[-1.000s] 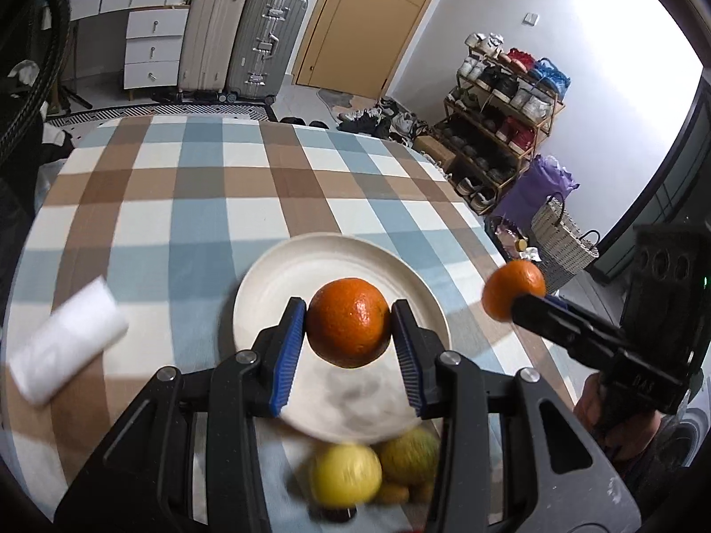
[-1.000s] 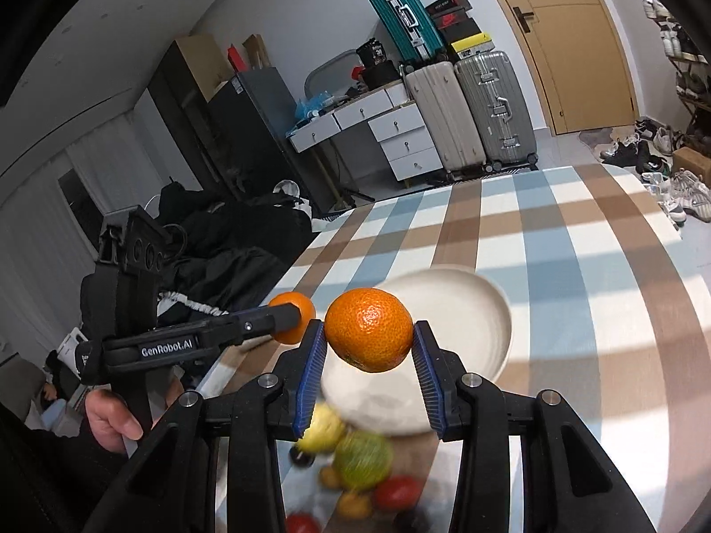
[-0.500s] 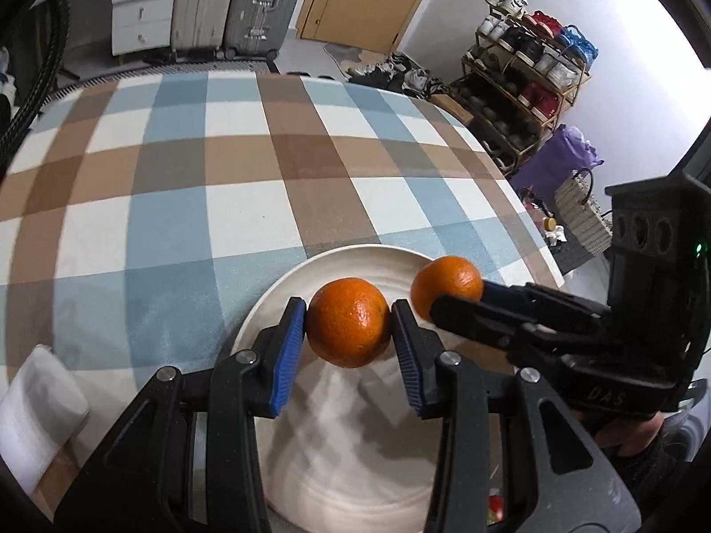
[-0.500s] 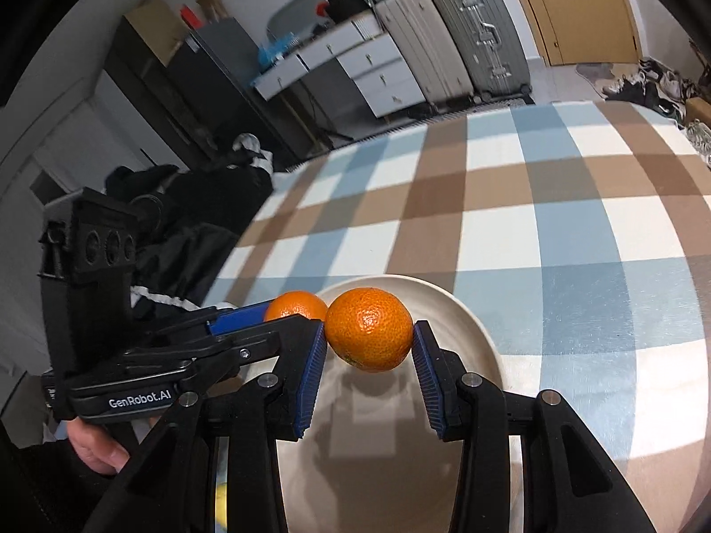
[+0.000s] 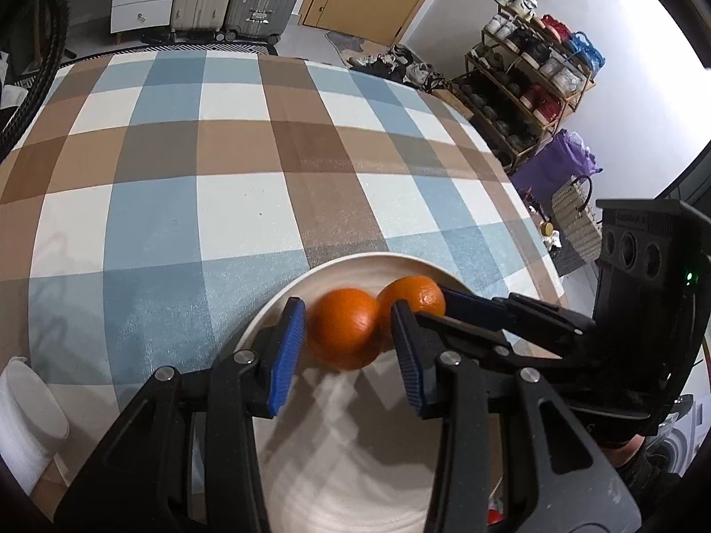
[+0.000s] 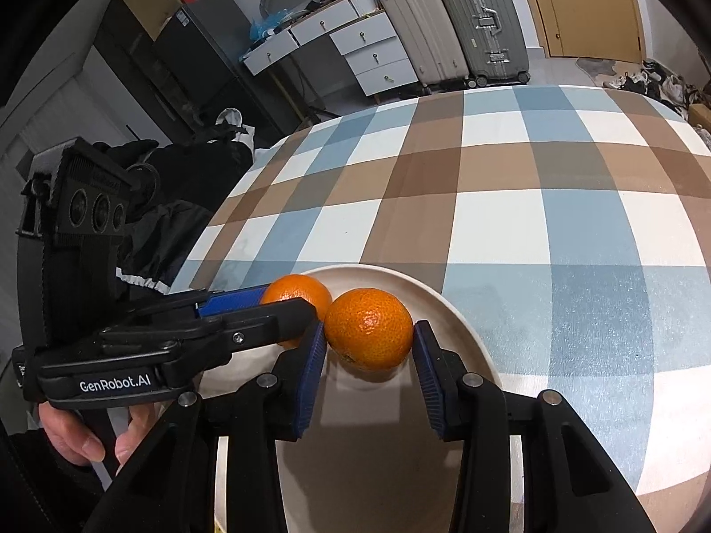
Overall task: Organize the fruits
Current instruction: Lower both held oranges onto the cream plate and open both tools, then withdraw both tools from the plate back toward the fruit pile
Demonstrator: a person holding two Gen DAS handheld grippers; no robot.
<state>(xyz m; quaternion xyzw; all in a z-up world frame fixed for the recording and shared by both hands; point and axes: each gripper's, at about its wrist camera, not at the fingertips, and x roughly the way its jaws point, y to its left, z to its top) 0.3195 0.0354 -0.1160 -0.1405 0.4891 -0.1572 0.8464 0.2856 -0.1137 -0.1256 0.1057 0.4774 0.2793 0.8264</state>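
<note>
A white plate (image 5: 355, 457) lies on the checked tablecloth. Two oranges rest side by side on its far part, touching each other. My left gripper (image 5: 349, 337) stands around the left orange (image 5: 342, 326) with its jaws slightly apart from it. My right gripper (image 6: 369, 346) stands around the right orange (image 6: 369, 326), its jaws just off the peel. The right orange also shows in the left wrist view (image 5: 413, 295), and the left orange in the right wrist view (image 6: 295, 291). Each gripper reaches in beside the other.
A white foam roll (image 5: 26, 422) lies on the table at the near left. The checked table (image 5: 231, 169) stretches far beyond the plate. Suitcases (image 6: 449, 26), drawers and a shoe rack (image 5: 529, 71) stand past the table edge. A red fruit (image 5: 495, 516) peeks out by the plate's near right.
Both grippers came down and forward, set their oranges on the plate's far part, and their jaws opened slightly. The loose fruits near the plate dropped out of view.
</note>
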